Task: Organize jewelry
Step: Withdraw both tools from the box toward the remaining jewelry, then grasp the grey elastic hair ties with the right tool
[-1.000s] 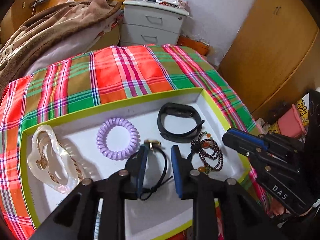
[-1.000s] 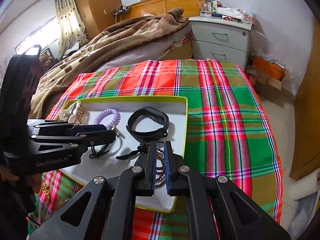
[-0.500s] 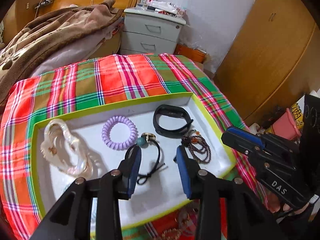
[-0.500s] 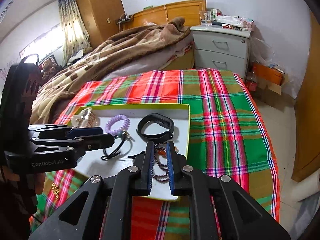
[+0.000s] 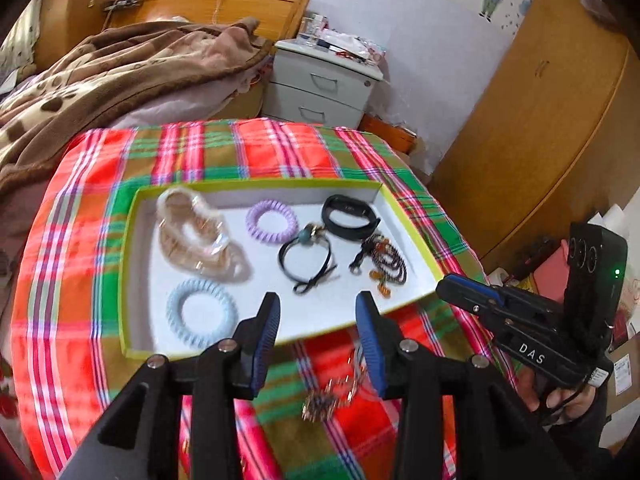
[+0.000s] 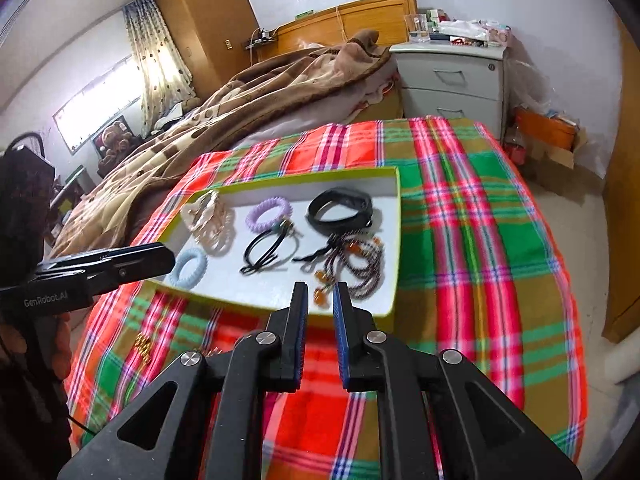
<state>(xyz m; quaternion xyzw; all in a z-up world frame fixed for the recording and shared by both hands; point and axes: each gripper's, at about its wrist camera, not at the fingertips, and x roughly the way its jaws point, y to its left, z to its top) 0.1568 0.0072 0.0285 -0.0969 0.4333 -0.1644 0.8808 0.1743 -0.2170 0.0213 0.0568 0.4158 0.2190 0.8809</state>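
A white tray with a yellow-green rim (image 5: 132, 264) (image 6: 394, 240) lies on the plaid cloth. In it are a clear hair claw (image 5: 196, 232) (image 6: 204, 216), a purple coil tie (image 5: 272, 221) (image 6: 269, 213), a light blue coil tie (image 5: 201, 313) (image 6: 188, 267), a black cord bracelet (image 5: 306, 256) (image 6: 266, 250), a black band (image 5: 349, 216) (image 6: 339, 210) and a beaded necklace (image 5: 386, 262) (image 6: 356, 266). A gold chain (image 5: 332, 392) (image 6: 143, 345) lies on the cloth in front of the tray. My left gripper (image 5: 318, 334) is open and empty above the tray's near edge. My right gripper (image 6: 320, 320) is slightly open and empty, near the tray's front right.
The table is covered by a red and green plaid cloth (image 5: 80, 280) (image 6: 480, 260). Behind it is a bed with a brown blanket (image 5: 100, 80) (image 6: 260, 92) and a white bedside cabinet (image 5: 324, 84) (image 6: 452, 76). A wooden wardrobe (image 5: 540, 120) stands at the right.
Both grippers have pulled back and up from the tray. The left gripper has opened wider and let go of the black cord bracelet; the blue coil tie and gold chain have come into view.
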